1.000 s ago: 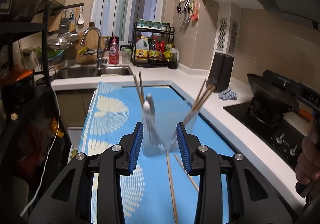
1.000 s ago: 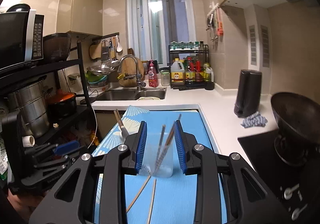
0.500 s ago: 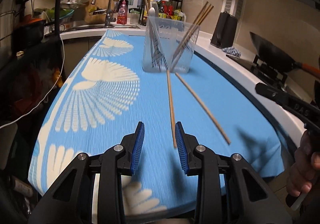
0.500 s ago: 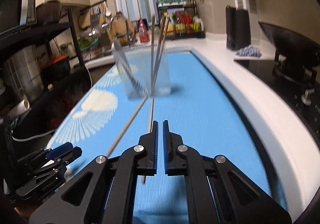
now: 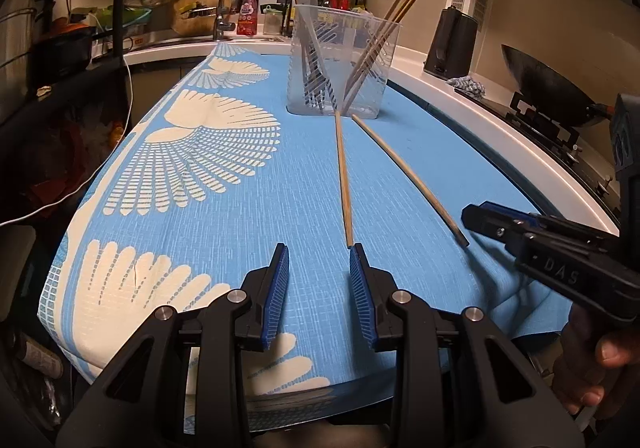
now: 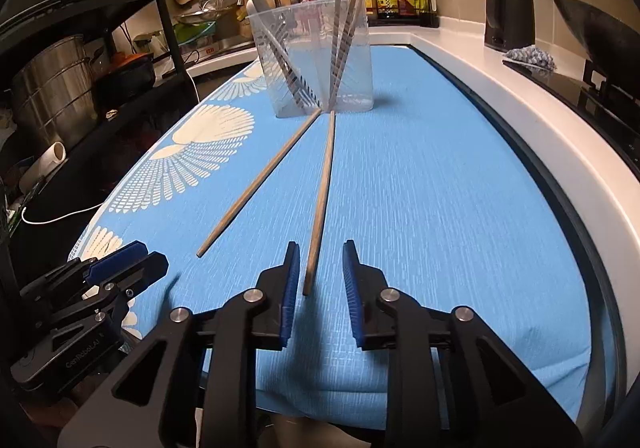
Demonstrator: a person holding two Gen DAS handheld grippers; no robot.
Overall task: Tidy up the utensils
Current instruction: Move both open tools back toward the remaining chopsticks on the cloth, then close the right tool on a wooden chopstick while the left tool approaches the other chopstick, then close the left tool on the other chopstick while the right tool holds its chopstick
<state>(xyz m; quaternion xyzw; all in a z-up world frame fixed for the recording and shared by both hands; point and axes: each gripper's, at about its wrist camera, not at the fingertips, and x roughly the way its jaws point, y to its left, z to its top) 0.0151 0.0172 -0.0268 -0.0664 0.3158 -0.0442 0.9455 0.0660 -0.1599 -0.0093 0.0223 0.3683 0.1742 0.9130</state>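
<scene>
A clear plastic holder (image 5: 342, 63) (image 6: 316, 59) stands on the blue patterned cloth (image 5: 224, 207) and holds several chopsticks and a white spoon. Two loose wooden chopsticks lie on the cloth in front of it. My left gripper (image 5: 320, 254) is open, low over the cloth; the near end of the left chopstick (image 5: 343, 171) lies just ahead of its right finger. My right gripper (image 6: 318, 252) is open, and the near end of the right chopstick (image 6: 320, 199) reaches between its fingers. The other chopstick (image 6: 260, 179) lies to its left.
A wok (image 5: 548, 87) sits on the stove at the right beyond the white counter edge (image 6: 560, 135). A black appliance (image 6: 508, 7) and a rag (image 6: 530, 57) sit on the counter. A black rack with pots (image 6: 52, 87) stands left. The sink (image 5: 208, 7) is behind.
Both grippers have come lower and nearer the cloth's front edge. The right gripper has opened from shut and now has the chopstick's end between its fingers. The left stays open.
</scene>
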